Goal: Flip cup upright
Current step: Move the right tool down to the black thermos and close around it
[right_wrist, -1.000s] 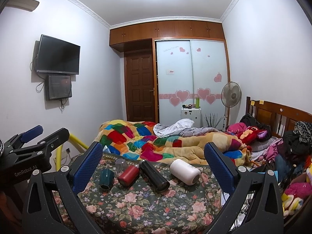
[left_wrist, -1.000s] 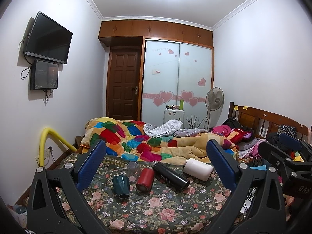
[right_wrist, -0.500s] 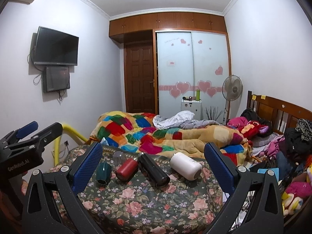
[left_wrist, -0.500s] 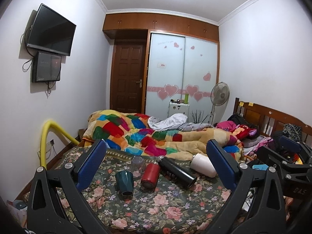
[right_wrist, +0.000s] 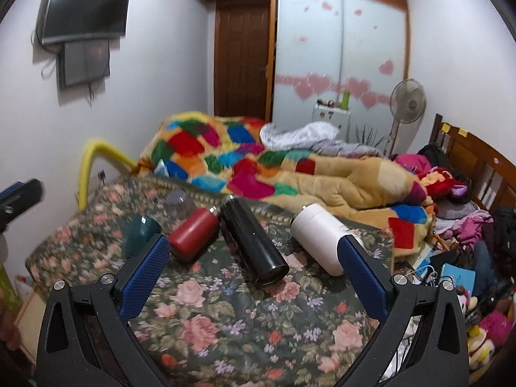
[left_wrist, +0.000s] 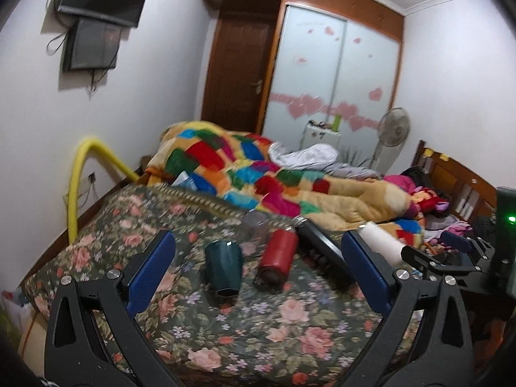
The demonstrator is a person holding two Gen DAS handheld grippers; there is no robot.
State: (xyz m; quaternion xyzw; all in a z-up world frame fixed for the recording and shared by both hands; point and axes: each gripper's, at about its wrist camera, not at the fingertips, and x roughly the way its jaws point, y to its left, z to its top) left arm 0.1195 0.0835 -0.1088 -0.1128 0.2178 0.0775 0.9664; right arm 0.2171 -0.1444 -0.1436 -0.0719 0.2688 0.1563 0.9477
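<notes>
Dark teal faceted cup [left_wrist: 224, 267] stands mouth-down on the floral bedspread [left_wrist: 258, 332] beside a red flask [left_wrist: 277, 256], ungrasped; both tongs [left_wrist: 256, 267] [right_wrist: 253, 266] gape empty, so the left must close in around it

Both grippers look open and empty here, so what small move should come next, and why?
Probably ease the left gripper forward around the dark green cup: it lies tipped on the floral bedspread, framed between the open jaws, nothing held. The right gripper faces the black flask.
</notes>
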